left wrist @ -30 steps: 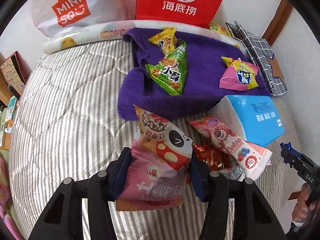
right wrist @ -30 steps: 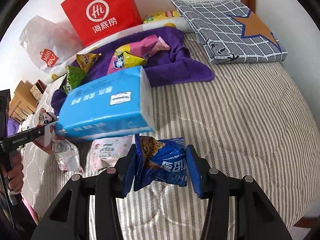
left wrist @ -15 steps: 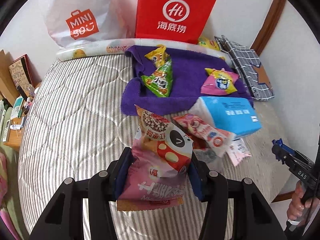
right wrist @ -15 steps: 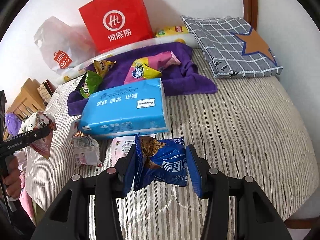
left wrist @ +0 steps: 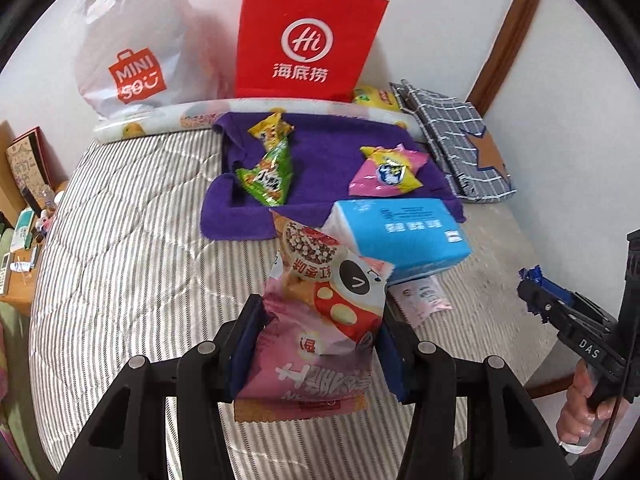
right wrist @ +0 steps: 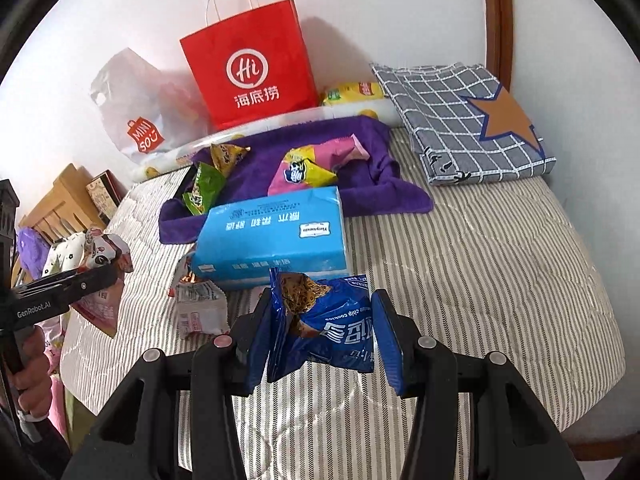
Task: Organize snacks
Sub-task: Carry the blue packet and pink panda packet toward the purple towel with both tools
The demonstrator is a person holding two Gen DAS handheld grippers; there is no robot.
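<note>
My left gripper (left wrist: 316, 344) is shut on a pink snack bag (left wrist: 320, 320) and holds it above the striped bed (left wrist: 120, 260). My right gripper (right wrist: 320, 336) is shut on a blue cookie bag (right wrist: 328, 320), held above the bed. A green snack (left wrist: 268, 176), a yellow snack (left wrist: 272, 132) and a pink-yellow snack (left wrist: 384, 172) lie on a purple towel (left wrist: 328, 148). Two small packets (right wrist: 200, 304) lie on the bed beside a blue tissue pack (right wrist: 272, 236). The left gripper also shows in the right wrist view (right wrist: 96, 276), the right in the left wrist view (left wrist: 536, 292).
A red paper bag (left wrist: 308, 40) and a white Miniso plastic bag (left wrist: 136, 48) stand against the wall. A folded grey checked cloth (right wrist: 464, 116) lies at the bed's back right. A yellow packet (right wrist: 352, 92) lies behind the towel. Wooden furniture (right wrist: 60, 204) stands left of the bed.
Both grippers have pulled back and up from the bed with their bags still held. More of the bed, the bags and the wall is in view.
</note>
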